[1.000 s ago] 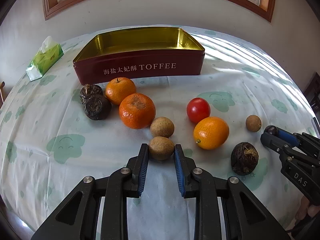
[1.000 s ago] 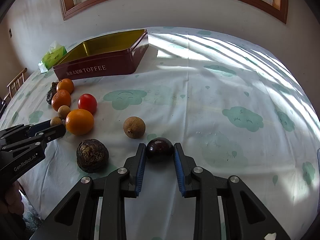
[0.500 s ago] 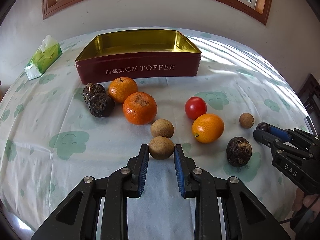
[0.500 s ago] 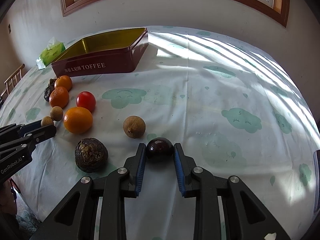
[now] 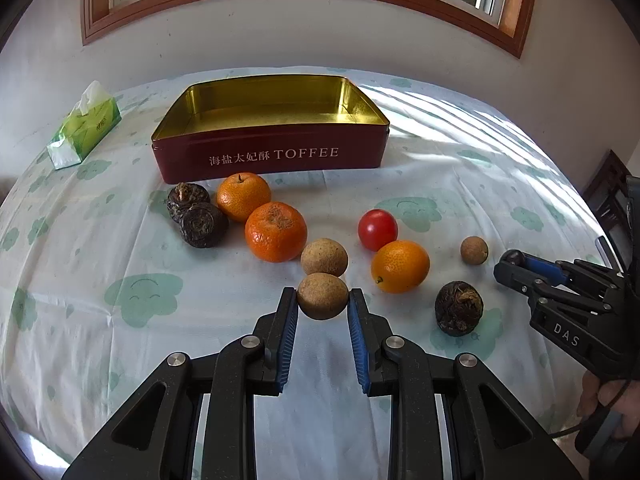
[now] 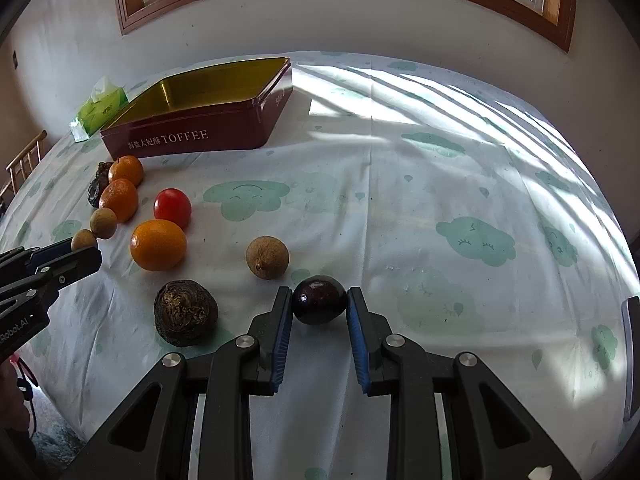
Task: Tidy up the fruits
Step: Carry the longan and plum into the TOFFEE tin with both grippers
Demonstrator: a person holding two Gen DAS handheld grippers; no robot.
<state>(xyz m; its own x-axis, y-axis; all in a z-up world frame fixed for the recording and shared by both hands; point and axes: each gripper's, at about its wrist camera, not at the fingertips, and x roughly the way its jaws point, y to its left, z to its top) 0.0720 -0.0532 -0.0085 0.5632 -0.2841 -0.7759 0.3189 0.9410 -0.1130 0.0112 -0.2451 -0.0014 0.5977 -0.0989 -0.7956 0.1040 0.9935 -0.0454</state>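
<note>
Altogether three oranges, three longans, one tomato, one tin

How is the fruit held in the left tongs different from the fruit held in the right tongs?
The fruit in the left tongs is tan with a dull, rough skin; the fruit in the right tongs is dark purple, almost black, smooth and shiny. The tan one has another tan fruit close behind it, while the dark one sits apart from the other fruit. Both are small, round and gripped between blue pads.
</note>
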